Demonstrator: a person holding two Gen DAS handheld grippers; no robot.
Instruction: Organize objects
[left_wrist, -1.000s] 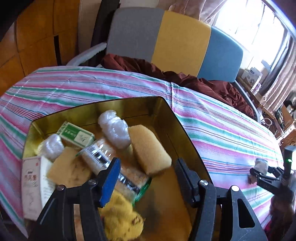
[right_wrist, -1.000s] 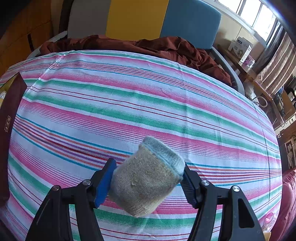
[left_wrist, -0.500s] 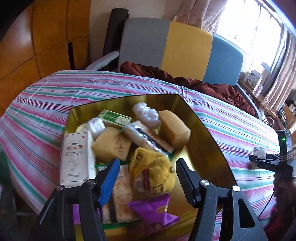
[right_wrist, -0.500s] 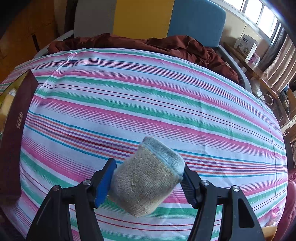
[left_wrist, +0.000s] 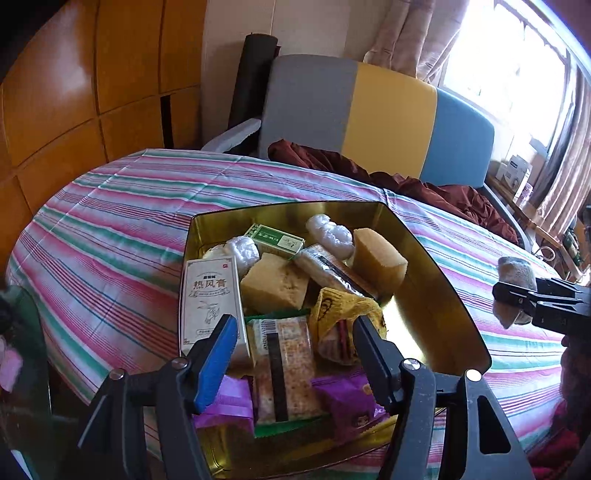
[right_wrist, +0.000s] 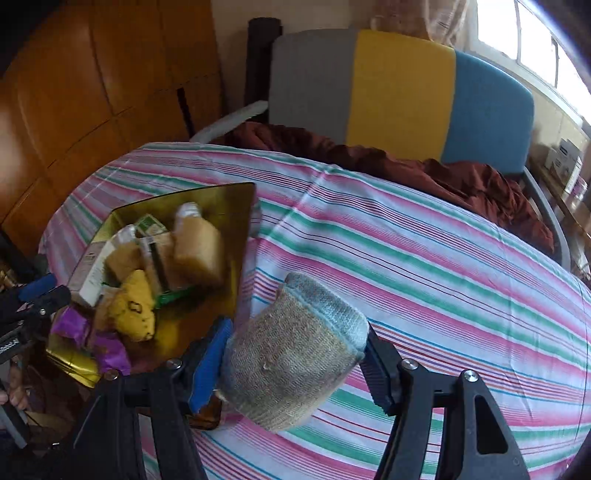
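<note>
The rolled knitted sock (right_wrist: 295, 365), grey-brown with a pale blue cuff, is clamped between the two jaws of the right gripper (right_wrist: 295, 360) and is held in the air above the striped tablecloth (right_wrist: 424, 266), just beside the right wall of the gold tin (right_wrist: 242, 236). It is also seen at the right edge of the left wrist view (left_wrist: 515, 273), apart from the tin. The left gripper (left_wrist: 291, 347) is held with its jaws spread and nothing between them, over the near end of the tin's contents.

The tin is already crowded: a white carton (left_wrist: 210, 299), a small green box (left_wrist: 275, 240), two tan sponge-like blocks (left_wrist: 275, 284), a clear-wrapped roll, a yellow cloth (left_wrist: 343, 314), a flat snack pack (left_wrist: 284, 369) and purple packets (left_wrist: 351, 402) are piled in it.

If the sock is meant for the tin, as is judged likely, the bare gold floor at the right side seems the only free spot. A drop from too far right could catch the tin's rim and tip the sock onto the cloth. A soft roll may also spring open when let go, or cling to a jaw pad.

On the carton, the characters 热风膏 can be read. A barcode is seen on the snack pack; other print is too small to tell.
</note>
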